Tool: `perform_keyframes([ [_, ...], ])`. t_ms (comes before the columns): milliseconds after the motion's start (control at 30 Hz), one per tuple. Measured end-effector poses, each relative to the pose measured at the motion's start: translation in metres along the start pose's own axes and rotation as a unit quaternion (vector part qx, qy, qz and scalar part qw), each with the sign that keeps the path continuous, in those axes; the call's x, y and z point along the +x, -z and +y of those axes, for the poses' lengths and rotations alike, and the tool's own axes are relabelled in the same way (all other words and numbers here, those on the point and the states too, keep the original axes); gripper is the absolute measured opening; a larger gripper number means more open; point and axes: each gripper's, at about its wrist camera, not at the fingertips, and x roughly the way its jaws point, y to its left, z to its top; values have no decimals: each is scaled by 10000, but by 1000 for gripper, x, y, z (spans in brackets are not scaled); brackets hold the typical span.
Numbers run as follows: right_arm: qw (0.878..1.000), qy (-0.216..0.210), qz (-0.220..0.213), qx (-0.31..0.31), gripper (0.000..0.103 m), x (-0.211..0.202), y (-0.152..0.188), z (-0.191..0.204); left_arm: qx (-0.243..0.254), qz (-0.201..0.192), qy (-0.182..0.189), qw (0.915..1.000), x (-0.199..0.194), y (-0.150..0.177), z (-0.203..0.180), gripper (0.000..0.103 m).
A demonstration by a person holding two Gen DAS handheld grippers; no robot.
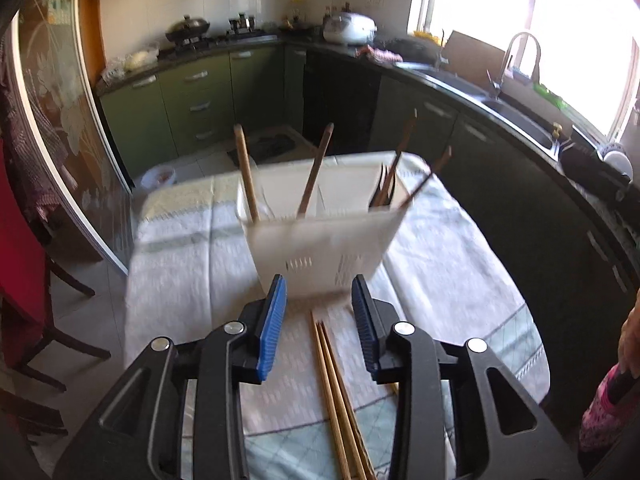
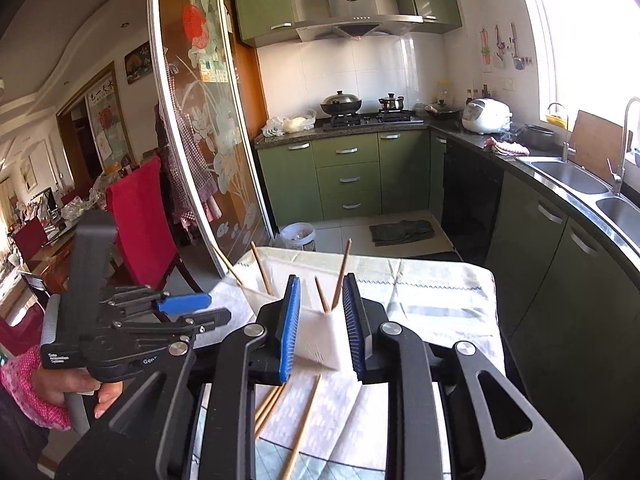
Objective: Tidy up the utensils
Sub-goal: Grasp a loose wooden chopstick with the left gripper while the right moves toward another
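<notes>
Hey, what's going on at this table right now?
A person holding a gripper in each hand is sorting utensils into a white holder on the cloth-covered table. Several wooden utensils already stand in it. Loose chopsticks lie on the cloth in front. The left gripper and right gripper are both open, holding nothing.

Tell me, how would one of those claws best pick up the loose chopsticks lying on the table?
Probably from straight above, pinching across the thin shafts near their middle. The loose chopsticks lie flat on the tablecloth, so only their sides are exposed. They run lengthwise between the fingers of the open left gripper, just short of the white utensil holder. Closing sideways would gather them together.
</notes>
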Motion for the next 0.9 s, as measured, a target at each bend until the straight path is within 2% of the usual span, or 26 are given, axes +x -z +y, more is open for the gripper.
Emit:
perform_keyframes([
  [67,9997,19,223,60,24,1,18,-8,-127,747,234,9969,34,20,4,33],
  [133,9991,51,417,105,24,4,33,-14,-266,1301,313,9906,64,36,8,24],
  [233,9978,80,606,245,24,9,48,-26,-338,1734,281,9839,94,52,10,20],
  [433,9961,0,768,434,24,14,60,-40,-199,1854,51,9825,108,56,7,20],
  [800,9957,-122,822,408,24,19,55,-34,-3,2124,-267,9768,129,67,-3,16],
  [900,9950,-130,914,372,27,25,56,-32,55,2136,-314,9764,137,65,-13,9],
])
